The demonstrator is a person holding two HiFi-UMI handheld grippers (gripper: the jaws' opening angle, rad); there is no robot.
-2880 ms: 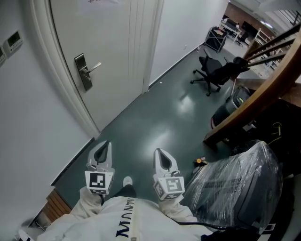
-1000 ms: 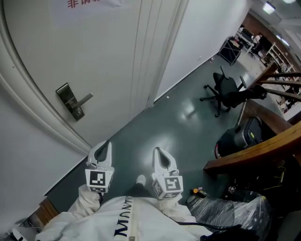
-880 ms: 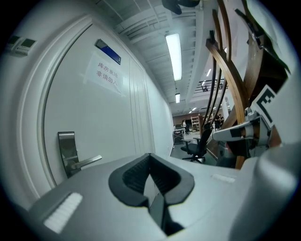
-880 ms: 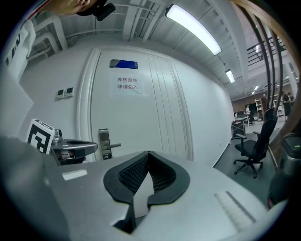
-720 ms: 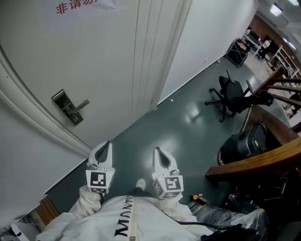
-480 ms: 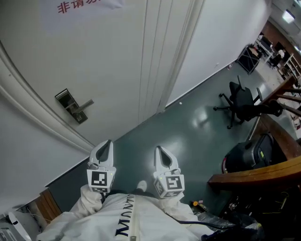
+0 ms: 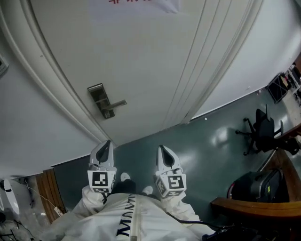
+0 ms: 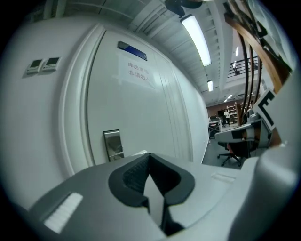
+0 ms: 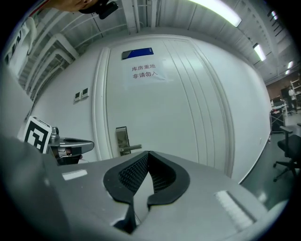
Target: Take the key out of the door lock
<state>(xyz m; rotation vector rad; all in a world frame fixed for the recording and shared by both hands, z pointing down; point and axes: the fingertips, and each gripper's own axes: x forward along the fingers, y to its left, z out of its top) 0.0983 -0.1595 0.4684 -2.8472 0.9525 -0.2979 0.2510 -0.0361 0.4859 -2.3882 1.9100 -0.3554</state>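
Note:
A white door point(image 7: 155, 61) carries a steel lock plate point(image 7: 100, 100) with a lever handle point(image 7: 118, 103) that points right. The plate also shows in the left gripper view point(image 8: 113, 143) and the right gripper view point(image 9: 122, 139). No key can be made out at this distance. Both grippers are held low in front of my body, well short of the door. The left gripper point(image 7: 106, 142) is shut with nothing in it, its tip point(image 8: 149, 155) pointing at the door. The right gripper point(image 7: 161, 148) is likewise shut and empty point(image 9: 148, 153).
A paper notice point(image 7: 141, 4) hangs high on the door, and wall switches point(image 8: 42, 65) sit left of the frame. On the dark green floor to the right stand an office chair point(image 7: 261, 129), a black bin point(image 7: 256, 186) and a wooden rail point(image 7: 254, 207). Wooden slats point(image 7: 44, 188) lie at lower left.
The view has turned toward the door, so the lock plate now sits nearer the middle and larger. Both grippers keep the same low place and stay shut.

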